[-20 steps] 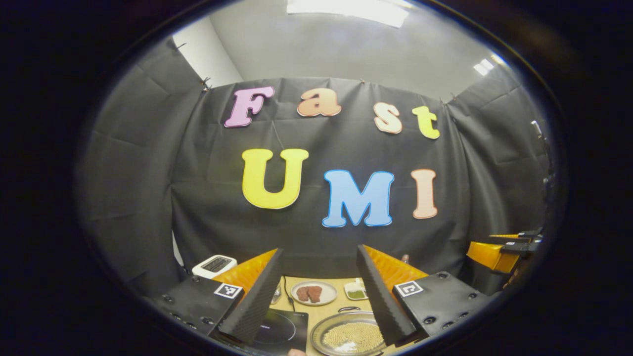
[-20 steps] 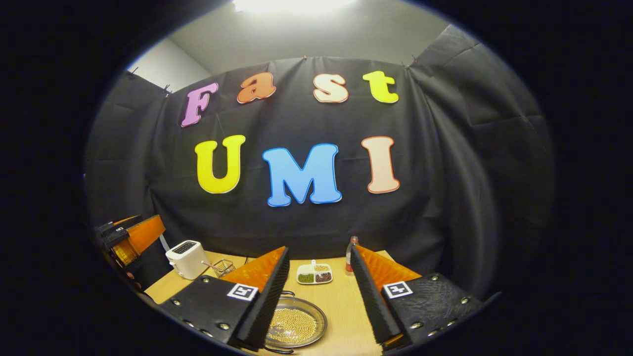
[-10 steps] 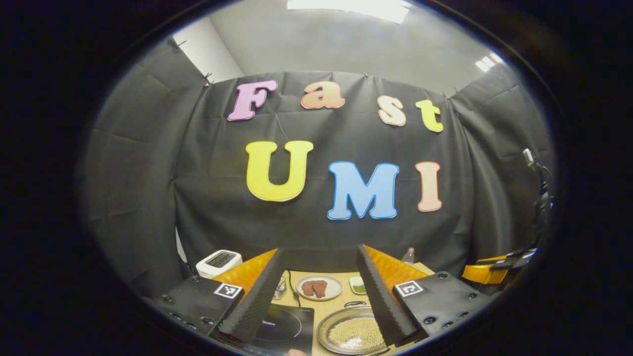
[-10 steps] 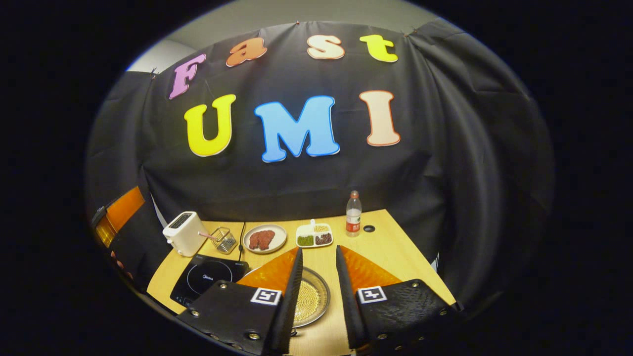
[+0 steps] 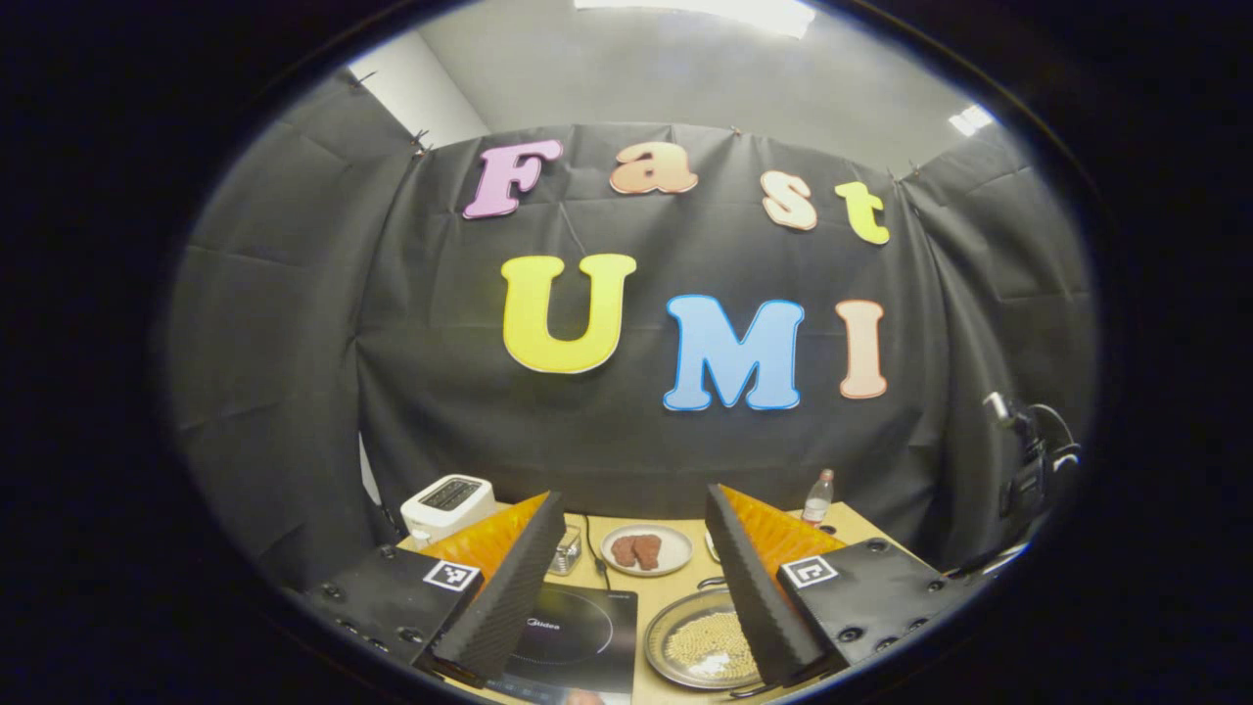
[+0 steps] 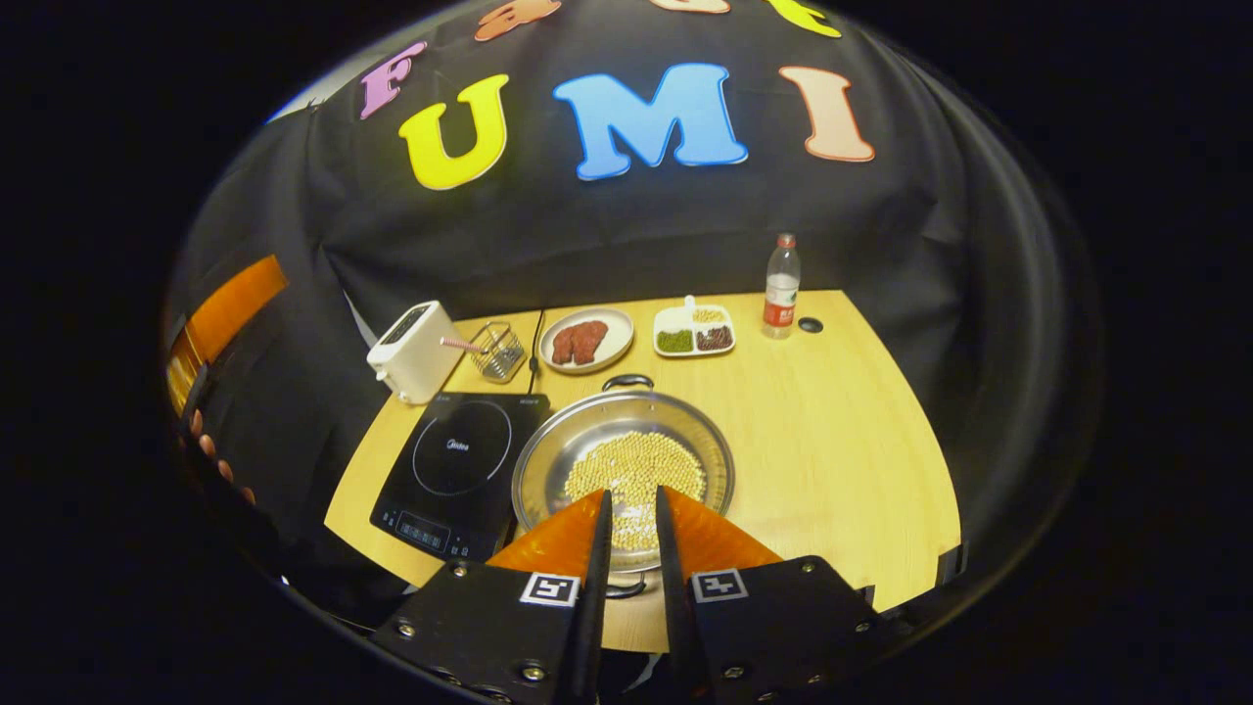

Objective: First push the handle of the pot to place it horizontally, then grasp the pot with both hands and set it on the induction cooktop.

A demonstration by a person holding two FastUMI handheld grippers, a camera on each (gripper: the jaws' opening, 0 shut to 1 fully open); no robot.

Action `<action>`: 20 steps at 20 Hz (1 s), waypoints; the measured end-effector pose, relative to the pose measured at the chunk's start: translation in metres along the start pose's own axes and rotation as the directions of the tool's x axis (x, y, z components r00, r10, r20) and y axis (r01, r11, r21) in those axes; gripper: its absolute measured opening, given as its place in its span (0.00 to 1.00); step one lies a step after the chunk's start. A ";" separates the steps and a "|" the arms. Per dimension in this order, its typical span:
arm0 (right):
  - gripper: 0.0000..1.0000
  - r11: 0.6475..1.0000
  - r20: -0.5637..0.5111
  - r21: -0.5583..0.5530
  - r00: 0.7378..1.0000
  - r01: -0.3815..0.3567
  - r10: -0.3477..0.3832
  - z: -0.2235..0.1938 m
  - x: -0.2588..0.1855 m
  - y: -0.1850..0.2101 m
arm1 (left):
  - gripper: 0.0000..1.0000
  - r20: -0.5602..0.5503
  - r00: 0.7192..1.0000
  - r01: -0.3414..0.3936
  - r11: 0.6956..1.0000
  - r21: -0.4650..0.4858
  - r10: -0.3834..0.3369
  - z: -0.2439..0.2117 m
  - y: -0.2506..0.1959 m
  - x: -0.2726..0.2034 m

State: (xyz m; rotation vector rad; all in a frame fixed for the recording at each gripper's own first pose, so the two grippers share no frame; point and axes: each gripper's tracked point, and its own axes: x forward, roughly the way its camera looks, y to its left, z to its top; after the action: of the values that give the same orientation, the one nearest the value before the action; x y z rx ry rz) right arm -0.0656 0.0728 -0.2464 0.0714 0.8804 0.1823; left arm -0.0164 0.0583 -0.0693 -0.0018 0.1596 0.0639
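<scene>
Light wooden worktop [image 6: 832, 431]: pot [image 6: 624, 468] beside cooktop [image 6: 460, 470], near front edge.
My right gripper [image 6: 631, 509], jaws nearly closed and empty, should nudge the near handle [image 6: 626, 588] squarely sideways; left gripper [image 5: 631, 578] waits wide, empty.

My right gripper [image 6: 631, 504] tilts downward, its fingers drawn close with a narrow gap between them. My left gripper [image 5: 631, 578] points level, fingers spread wide apart.
</scene>
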 end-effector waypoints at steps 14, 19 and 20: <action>0.16 0.988 -0.327 0.100 0.935 -0.114 0.141 -0.089 0.052 0.043 | 0.96 -0.050 0.996 -0.069 0.998 -0.007 0.069 -0.018 0.038 -0.013; 0.16 0.984 -0.386 0.116 0.907 -0.136 0.171 -0.108 0.068 0.054 | 0.94 -0.065 0.993 -0.104 0.995 -0.011 0.103 -0.023 0.054 -0.017; 0.16 0.984 -0.395 0.118 0.902 -0.137 0.173 -0.112 0.072 0.056 | 0.94 -0.068 0.992 -0.109 0.994 -0.011 0.108 -0.023 0.056 -0.017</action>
State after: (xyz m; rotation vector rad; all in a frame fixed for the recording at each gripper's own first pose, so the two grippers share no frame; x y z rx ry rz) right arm -0.1144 0.1400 -0.3644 0.1914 1.2994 0.3150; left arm -0.0404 0.1127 -0.0895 -0.0100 0.2268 0.1739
